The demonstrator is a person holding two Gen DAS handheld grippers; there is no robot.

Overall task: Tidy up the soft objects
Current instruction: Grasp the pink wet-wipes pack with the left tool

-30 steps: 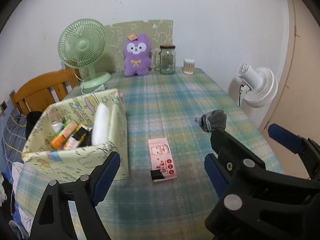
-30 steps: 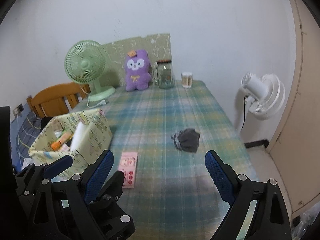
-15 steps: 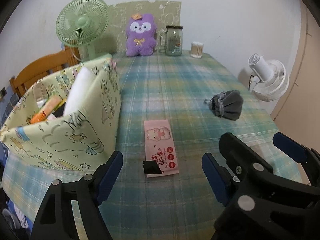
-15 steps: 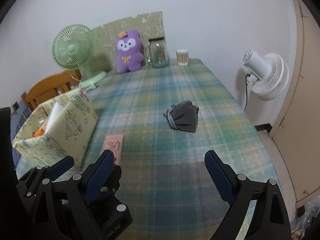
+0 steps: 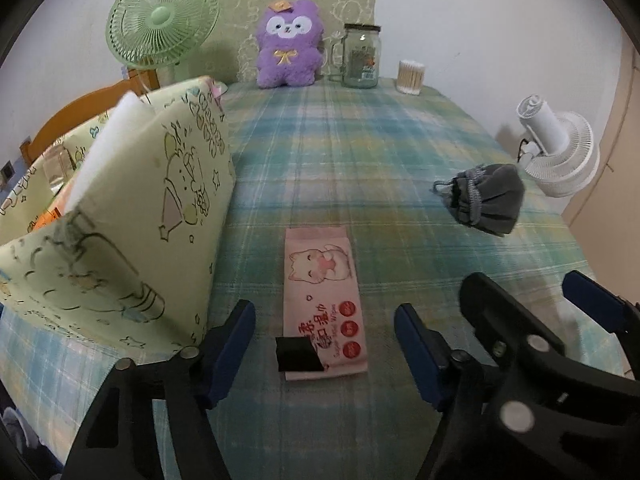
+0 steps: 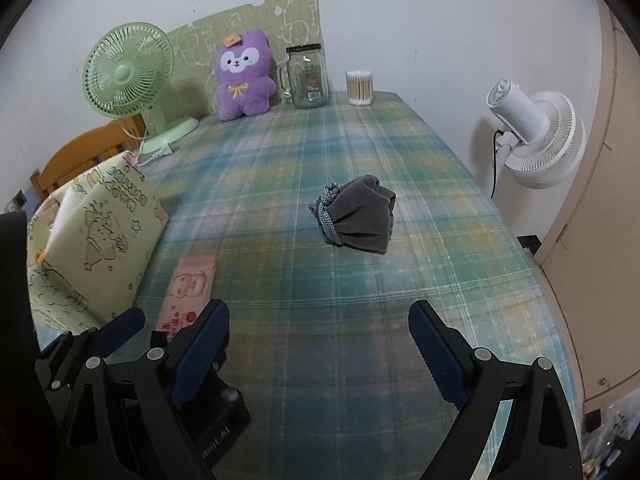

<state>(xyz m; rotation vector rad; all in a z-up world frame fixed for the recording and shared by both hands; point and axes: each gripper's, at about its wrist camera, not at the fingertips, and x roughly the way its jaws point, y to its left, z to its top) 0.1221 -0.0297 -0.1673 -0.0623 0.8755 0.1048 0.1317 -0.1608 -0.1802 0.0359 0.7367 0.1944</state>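
Left wrist view: the pink wipes pack (image 5: 323, 304) lies flat on the plaid tablecloth (image 5: 340, 152), directly ahead of the left gripper (image 5: 324, 338), whose jaws stand wide apart with nothing between them; the pack's near end sits just within the span of the fingers. Just beside the pack, to its left, stands the pale green fabric bin (image 5: 132, 232), already holding a few items. Off to the right, well apart from the pack, rests a grey drawstring pouch (image 5: 486, 198).

In the right wrist view that pouch (image 6: 356, 214) lies ahead of the right gripper (image 6: 320, 344), which is also fully spread and empty, short of its target. At the far end of the table sit a purple plush toy (image 6: 244, 76), a glass jar (image 6: 308, 78) and a green fan (image 6: 128, 76).

The likely step is a grasp on the pack. It is thin and flat, so the fingers could skate over it or pinch the cloth and drag it. The bin wall, so close, may snag the left finger and tip.
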